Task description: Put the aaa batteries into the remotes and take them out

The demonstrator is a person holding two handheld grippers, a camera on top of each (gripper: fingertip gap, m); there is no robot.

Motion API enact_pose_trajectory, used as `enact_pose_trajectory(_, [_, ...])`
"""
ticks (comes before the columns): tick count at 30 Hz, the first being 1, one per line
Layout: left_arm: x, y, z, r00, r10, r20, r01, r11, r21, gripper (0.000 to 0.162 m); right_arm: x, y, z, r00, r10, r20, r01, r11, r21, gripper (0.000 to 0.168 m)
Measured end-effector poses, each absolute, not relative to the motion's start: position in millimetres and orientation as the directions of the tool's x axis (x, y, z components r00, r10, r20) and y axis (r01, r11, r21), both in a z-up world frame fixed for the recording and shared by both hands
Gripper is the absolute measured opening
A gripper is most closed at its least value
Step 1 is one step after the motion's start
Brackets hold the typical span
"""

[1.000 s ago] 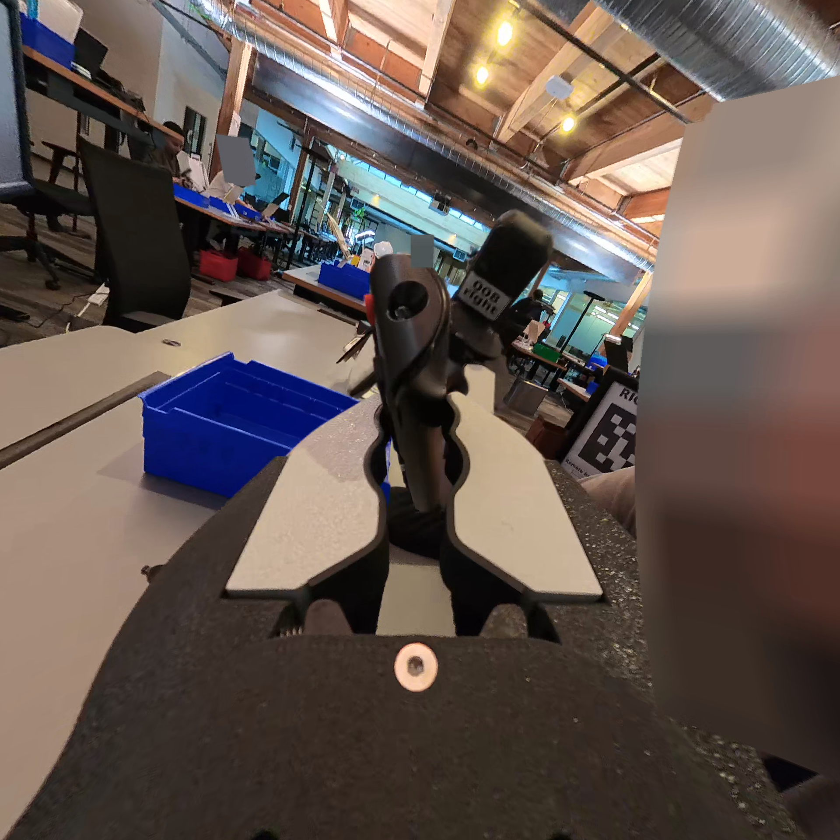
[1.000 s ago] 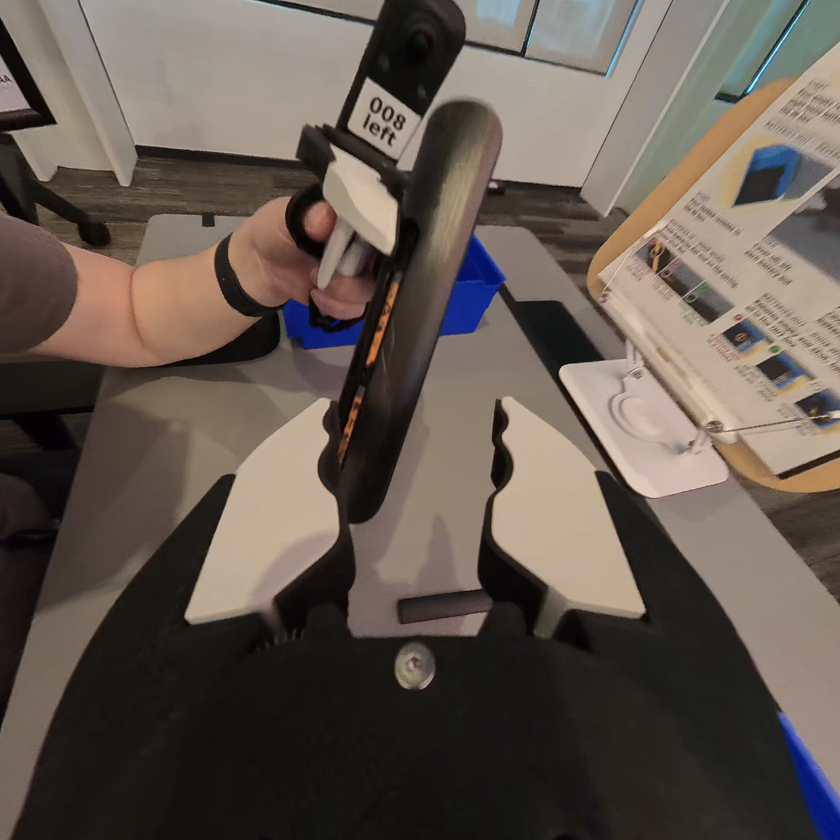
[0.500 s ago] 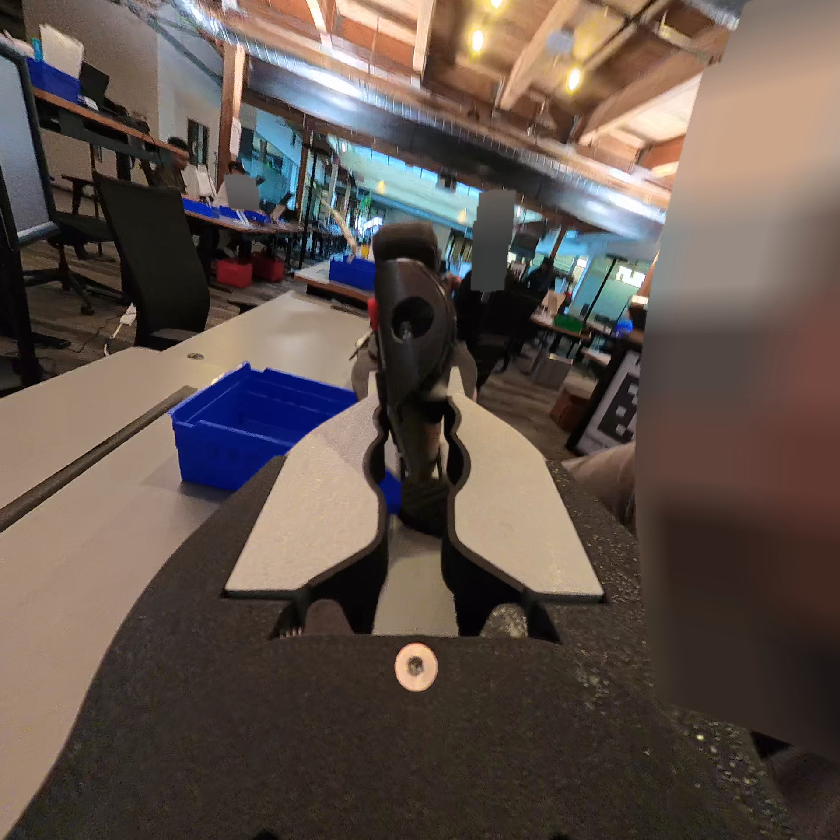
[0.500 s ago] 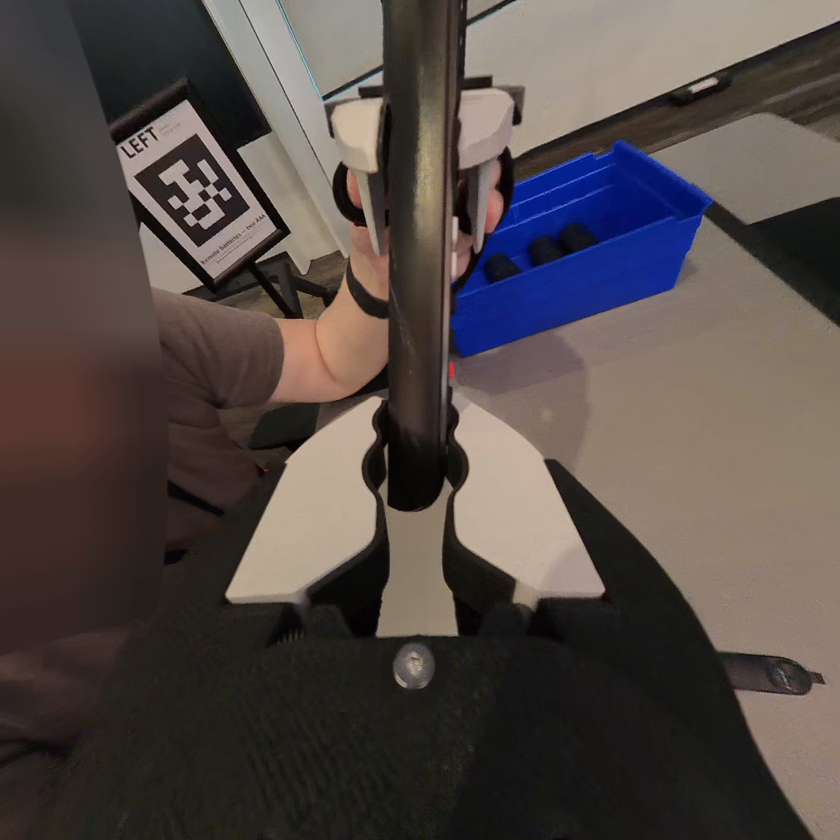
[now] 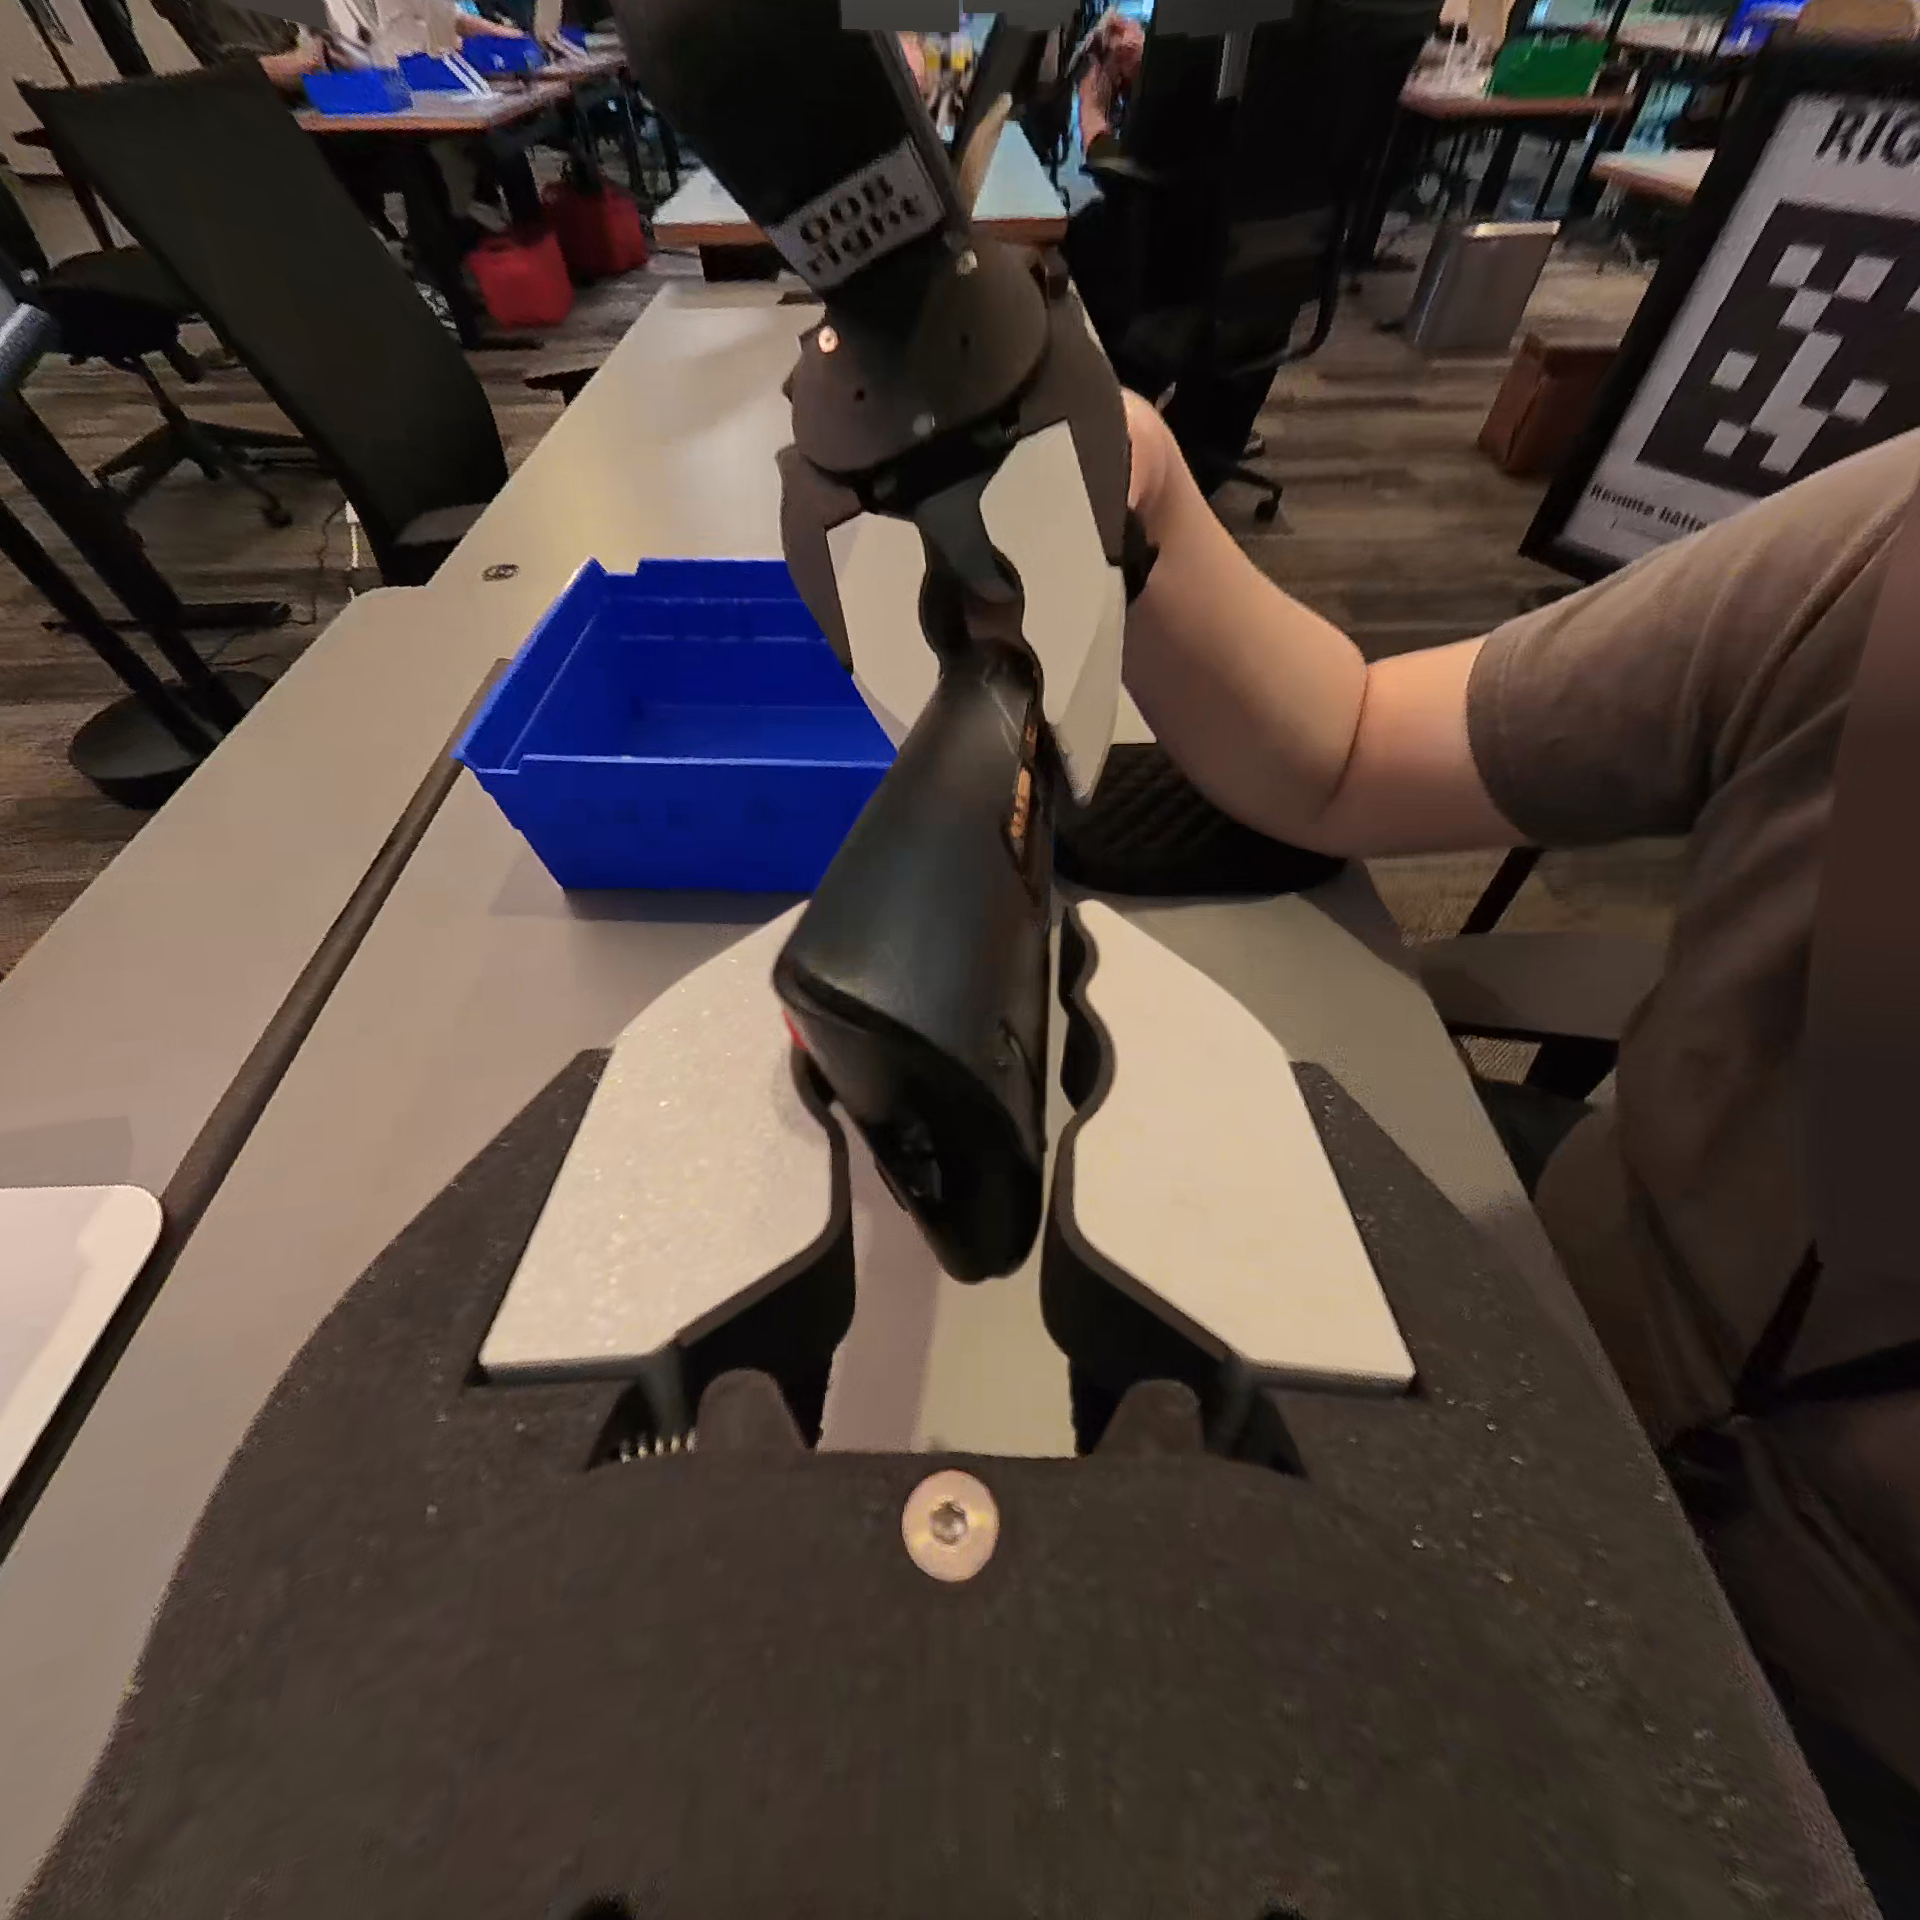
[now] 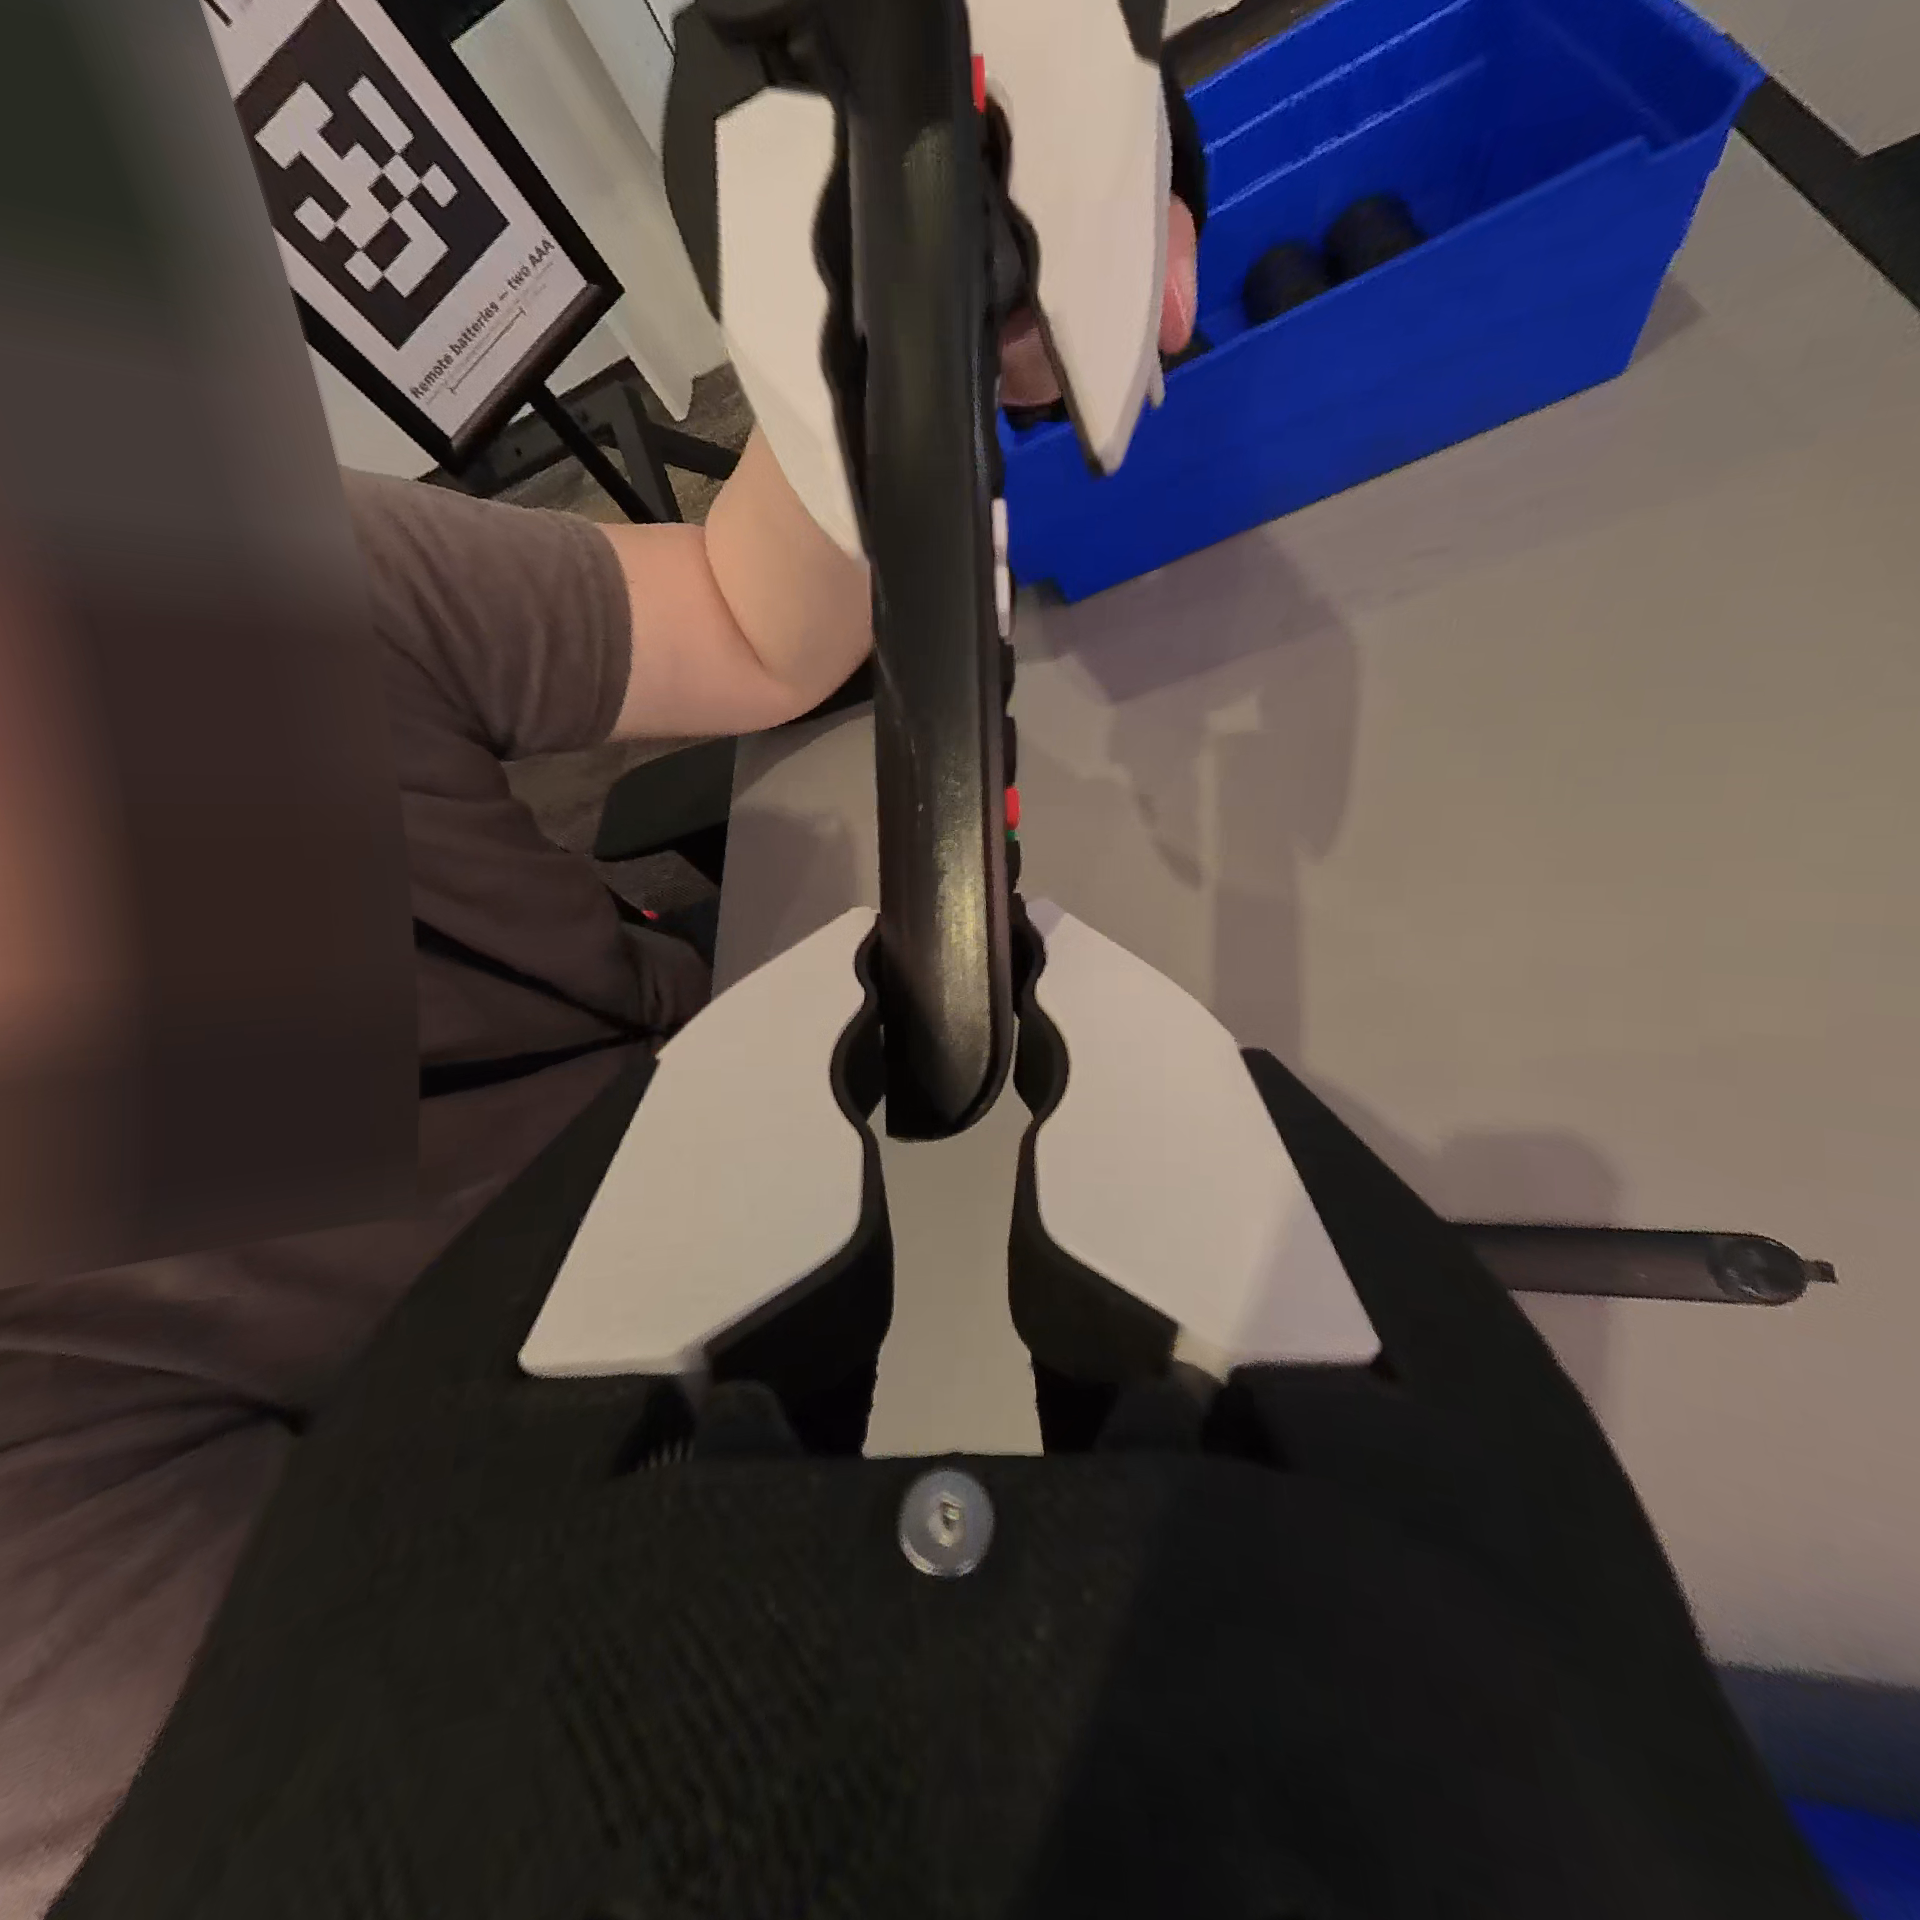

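at the centre of both frames a black remote spans the space between the two grippers above the grey table. the right gripper has its white fingers pressed together on the remote's lower end, which sits in the notches between them. the left gripper has its fingers only a little apart, flanking the remote's thick end; the right-hand finger looks to touch it, but whether the grip is tight cannot be told. in the right wrist view the remote's top runs off the upper edge and hides part of the far gripper. a blurred patch covers the left side there. a blue bin in the upper right holds dark rounded items, too unclear to name. the other blue bin, left of centre in the left wrist view, shows only bare blue floor.
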State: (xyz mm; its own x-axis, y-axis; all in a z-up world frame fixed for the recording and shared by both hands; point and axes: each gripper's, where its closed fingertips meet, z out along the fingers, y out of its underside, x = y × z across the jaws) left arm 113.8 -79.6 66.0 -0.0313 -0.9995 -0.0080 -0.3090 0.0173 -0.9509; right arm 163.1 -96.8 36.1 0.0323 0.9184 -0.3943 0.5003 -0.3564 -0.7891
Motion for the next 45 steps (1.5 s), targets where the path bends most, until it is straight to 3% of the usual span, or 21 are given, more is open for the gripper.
enact_pose_trajectory(18, [127, -79, 65, -0.021, -1.000, 0.002, -0.286, 0.004, -0.958, 0.034, 170, -95, 41, 0.061, 0.934, -0.351, 0.495, -0.334, -0.802, 0.022])
enact_pose_trajectory(24, [127, -76, 81, -0.003, -0.998, 0.065, -0.181, -0.063, -0.982, 0.033, 171, -84, 68, 0.072, 0.948, -0.309, 0.343, -0.315, -0.885, 0.025])
enact_pose_trajectory(30, [118, -68, 101, 0.013, -0.989, 0.145, -0.044, -0.145, -0.988, 0.034, 177, -63, 97, 0.203, 0.968, -0.148, 0.192, -0.187, -0.963, 0.063])
enact_pose_trajectory(40, [110, -70, 125, 0.116, -0.992, 0.050, 0.036, -0.046, -0.998, 0.033, 191, -56, 157, 0.392, 0.914, -0.109, -0.112, -0.070, -0.991, 0.066])
enact_pose_trajectory(45, [110, -69, 129, 0.177, -0.984, 0.017, 0.045, -0.009, -0.999, 0.034, 190, -49, 153, 0.552, 0.832, -0.052, -0.057, -0.025, -0.998, 0.066])
